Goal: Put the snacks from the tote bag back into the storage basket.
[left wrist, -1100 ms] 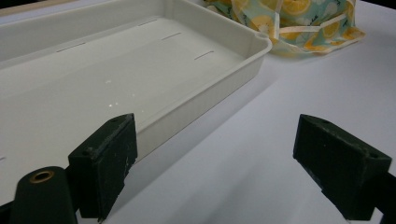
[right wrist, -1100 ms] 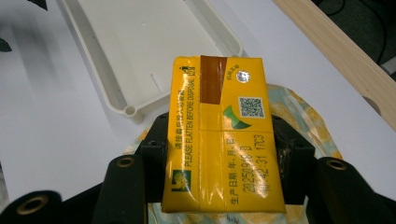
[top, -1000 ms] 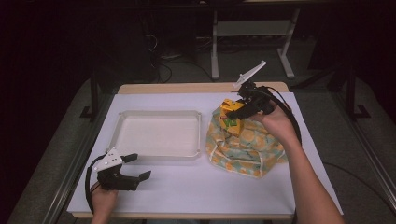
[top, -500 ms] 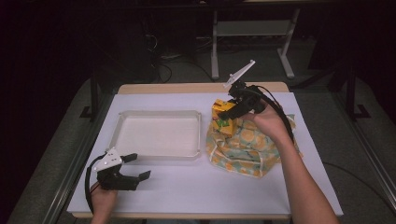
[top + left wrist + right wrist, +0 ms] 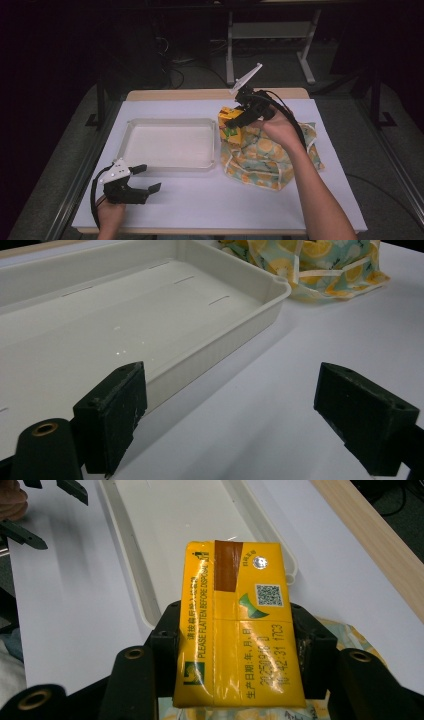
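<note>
Right gripper (image 5: 235, 645) clamps a yellow drink carton (image 5: 235, 625), brown-taped, long axis running out along the jaws toward the white tray (image 5: 170, 142); left gripper (image 5: 142, 180) jaws apart.

Both grippers are black. Left gripper (image 5: 145, 179): grey three-cornered top plate, black trailing cable, blocky jaws, brass-coloured screw eyelet. Right gripper (image 5: 231, 119): pale plate, looping black cable. Forearms bare, no sleeves.
</note>
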Demonstrator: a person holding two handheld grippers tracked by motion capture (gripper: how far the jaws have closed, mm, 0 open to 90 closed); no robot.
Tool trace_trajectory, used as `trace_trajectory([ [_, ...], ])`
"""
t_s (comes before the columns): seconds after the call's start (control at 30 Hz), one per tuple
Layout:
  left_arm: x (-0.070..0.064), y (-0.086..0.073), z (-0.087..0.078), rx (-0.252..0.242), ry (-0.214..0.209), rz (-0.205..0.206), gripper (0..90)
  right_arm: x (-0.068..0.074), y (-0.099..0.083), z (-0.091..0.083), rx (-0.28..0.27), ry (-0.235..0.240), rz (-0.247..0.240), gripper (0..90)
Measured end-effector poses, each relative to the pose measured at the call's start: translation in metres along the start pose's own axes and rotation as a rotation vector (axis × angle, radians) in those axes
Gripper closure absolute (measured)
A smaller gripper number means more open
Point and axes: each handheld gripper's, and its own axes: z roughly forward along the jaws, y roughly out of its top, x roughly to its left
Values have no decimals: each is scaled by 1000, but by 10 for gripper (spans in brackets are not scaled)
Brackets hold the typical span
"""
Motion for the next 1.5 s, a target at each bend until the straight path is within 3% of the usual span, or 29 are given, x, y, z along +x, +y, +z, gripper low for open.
trace_trajectory([
  [1.5,0,0,-1,-3,-2,3,135,26,45,45,-12,98,-143,487],
])
